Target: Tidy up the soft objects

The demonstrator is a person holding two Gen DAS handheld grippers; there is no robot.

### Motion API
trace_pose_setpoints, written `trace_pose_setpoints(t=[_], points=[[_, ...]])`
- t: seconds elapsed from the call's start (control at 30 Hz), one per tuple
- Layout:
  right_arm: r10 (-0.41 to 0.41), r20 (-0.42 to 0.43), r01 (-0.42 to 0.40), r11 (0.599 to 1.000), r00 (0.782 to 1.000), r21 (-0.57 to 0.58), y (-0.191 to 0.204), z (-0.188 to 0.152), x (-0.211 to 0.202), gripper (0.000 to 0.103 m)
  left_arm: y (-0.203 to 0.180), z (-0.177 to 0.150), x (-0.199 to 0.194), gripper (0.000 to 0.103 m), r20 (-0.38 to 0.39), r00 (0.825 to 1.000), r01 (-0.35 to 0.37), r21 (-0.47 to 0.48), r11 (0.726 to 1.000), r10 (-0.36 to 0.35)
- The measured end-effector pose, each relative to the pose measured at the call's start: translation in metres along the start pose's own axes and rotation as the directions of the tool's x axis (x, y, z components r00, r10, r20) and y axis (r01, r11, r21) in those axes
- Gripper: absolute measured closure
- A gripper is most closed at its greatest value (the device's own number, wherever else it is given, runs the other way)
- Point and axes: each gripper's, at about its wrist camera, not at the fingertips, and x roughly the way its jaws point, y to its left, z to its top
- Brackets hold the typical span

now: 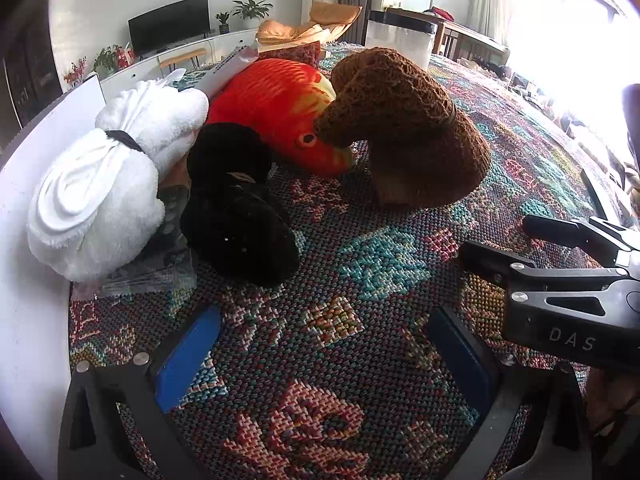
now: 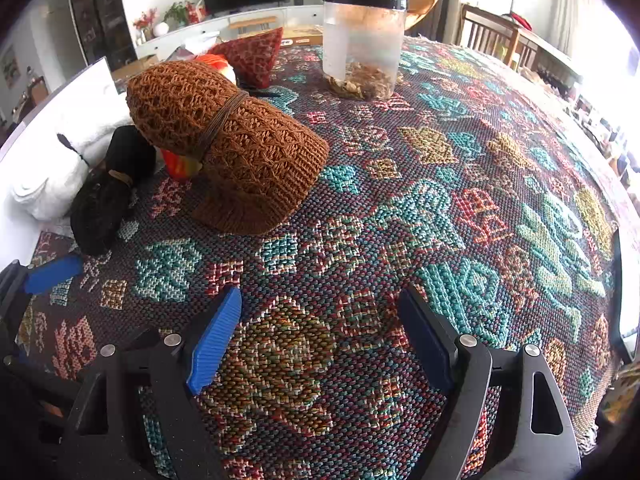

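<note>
Overall scene: four soft bundles grouped at the left part of a surface (image 2: 460,168) covered in a woven patterned cloth; both claws low over the bare cloth in front of them.
Brown knitted bundle (image 2: 228,140): rolled and tied round the middle with a dark cord; long axis slanting, its rounded upper end toward the far left, its wide lower end resting on the cloth toward the near right; its upper end overlaps the orange plush.
Orange plush fish (image 1: 280,108): lying behind the brown bundle; long axis running back from the eye end, which points toward the near right and touches the brown bundle.
Black bundle (image 1: 236,204): banded at the middle; long axis running from far to near; just beside the white bundle.
White towel bundle (image 1: 108,188): rolled, tied with a black band; leaning against a white board (image 1: 36,184) at the left edge.
Clear jar (image 2: 364,40): upright, black lid, well apart from the bundles at the far side.
Left claw (image 1: 320,356): blue pads spread wide, nothing between them.
Right claw (image 2: 320,340): blue pads spread wide, nothing between them; in the left wrist view it appears at the right edge.
</note>
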Motion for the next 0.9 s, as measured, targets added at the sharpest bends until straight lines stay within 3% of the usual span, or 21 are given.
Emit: trace_pose_setpoints(t=[0.9], points=[[0.000,0.001,0.000,1.000,1.000,-0.001,-0.0001,-0.0003,0.0006,0.020,0.0000,0.0002,0.0012,0.000,0.006,1.000,0.007,-0.008,1.000,-0.007]])
